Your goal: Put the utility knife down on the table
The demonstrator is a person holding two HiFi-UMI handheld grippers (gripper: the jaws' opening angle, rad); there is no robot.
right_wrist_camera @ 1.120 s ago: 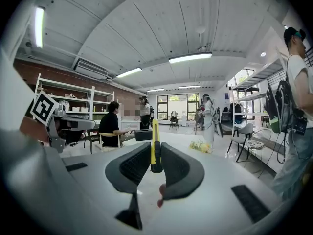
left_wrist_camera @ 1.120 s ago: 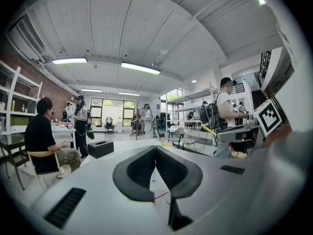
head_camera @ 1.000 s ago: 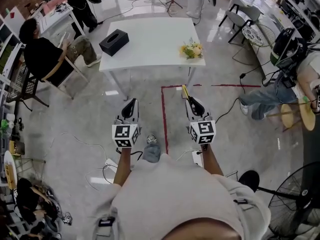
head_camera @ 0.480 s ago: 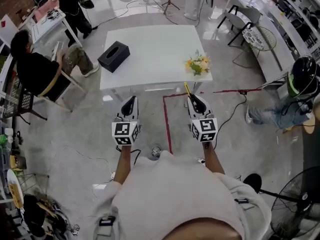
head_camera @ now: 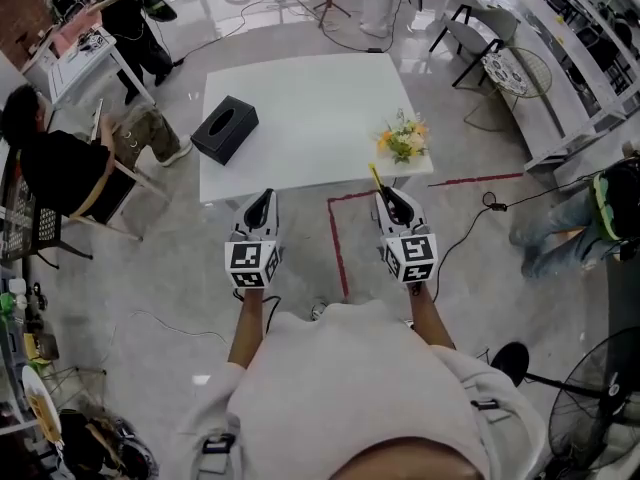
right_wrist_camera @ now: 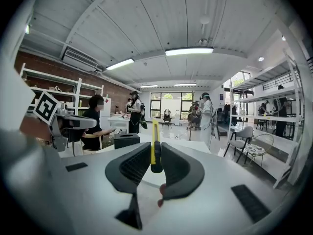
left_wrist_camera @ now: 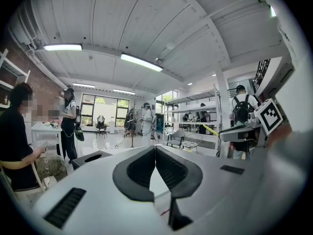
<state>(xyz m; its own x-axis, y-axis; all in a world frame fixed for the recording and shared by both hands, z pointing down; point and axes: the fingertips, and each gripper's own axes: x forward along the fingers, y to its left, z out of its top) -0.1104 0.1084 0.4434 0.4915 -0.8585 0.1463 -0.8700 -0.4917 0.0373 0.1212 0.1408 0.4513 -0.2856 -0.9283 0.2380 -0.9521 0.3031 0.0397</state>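
Observation:
A yellow and black utility knife (head_camera: 376, 179) (right_wrist_camera: 154, 148) sticks out forward from my right gripper (head_camera: 388, 200) (right_wrist_camera: 155, 160), whose jaws are shut on it. The knife's tip hangs just over the near edge of the white table (head_camera: 310, 108). My left gripper (head_camera: 260, 208) (left_wrist_camera: 155, 158) is held level beside it, short of the table's near edge, its jaws shut with nothing between them. Both grippers point at the table.
A black tissue box (head_camera: 225, 129) lies on the table's left part and a small flower bunch (head_camera: 403, 138) at its right near corner. A seated person (head_camera: 60, 163) is to the left. Red floor tape (head_camera: 338, 243) and cables run under me.
The table has come closer in the head view: I have stepped forward with both grippers. The knife's tip now reaches the table's near edge. Both grippers keep their hold unchanged.

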